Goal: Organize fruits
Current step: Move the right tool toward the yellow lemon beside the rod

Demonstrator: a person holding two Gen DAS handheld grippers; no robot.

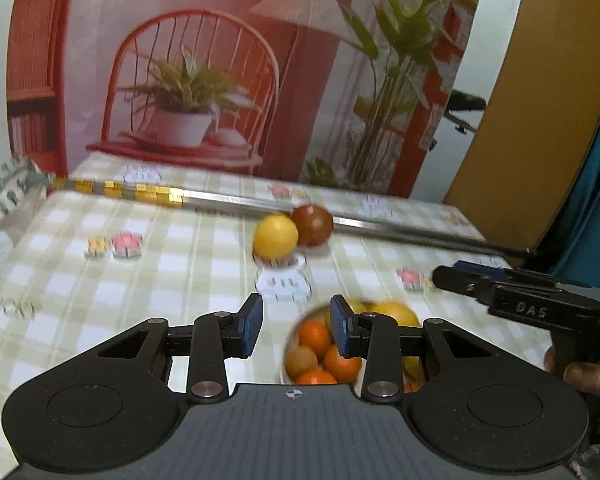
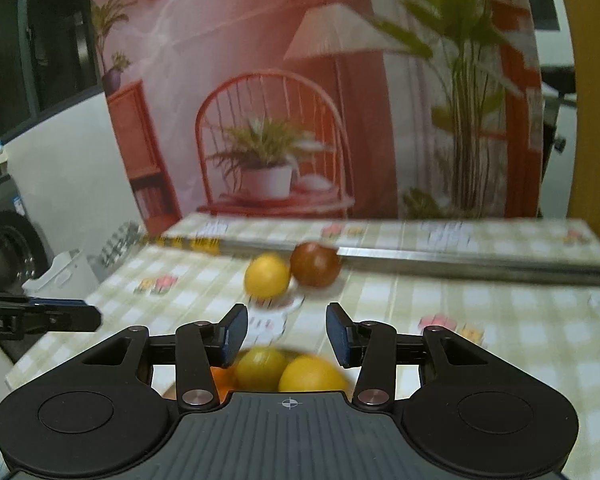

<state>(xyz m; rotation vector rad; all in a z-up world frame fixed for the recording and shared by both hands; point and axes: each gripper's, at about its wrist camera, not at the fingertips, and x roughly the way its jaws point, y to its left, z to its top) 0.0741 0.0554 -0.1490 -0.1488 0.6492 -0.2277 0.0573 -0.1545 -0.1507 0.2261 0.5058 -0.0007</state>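
Observation:
A yellow fruit (image 1: 275,236) (image 2: 267,276) and a dark red-brown fruit (image 1: 313,225) (image 2: 315,265) lie touching each other on the checked tablecloth, far from both grippers. A round bowl (image 1: 291,330) holds several oranges, a brownish fruit and yellow fruits (image 2: 284,370). My left gripper (image 1: 297,330) hovers open over the bowl's left rim, nothing between its fingers. My right gripper (image 2: 286,334) is open above the bowl, also empty. From the left wrist view the right gripper's side (image 1: 516,300) shows at the right, held by a hand (image 1: 584,374).
A long metal bar (image 1: 340,220) (image 2: 460,260) with yellow marks crosses the table behind the two loose fruits. A printed backdrop (image 1: 240,60) of a chair and plants stands at the far edge. Checked cloth (image 1: 140,280) stretches to the left.

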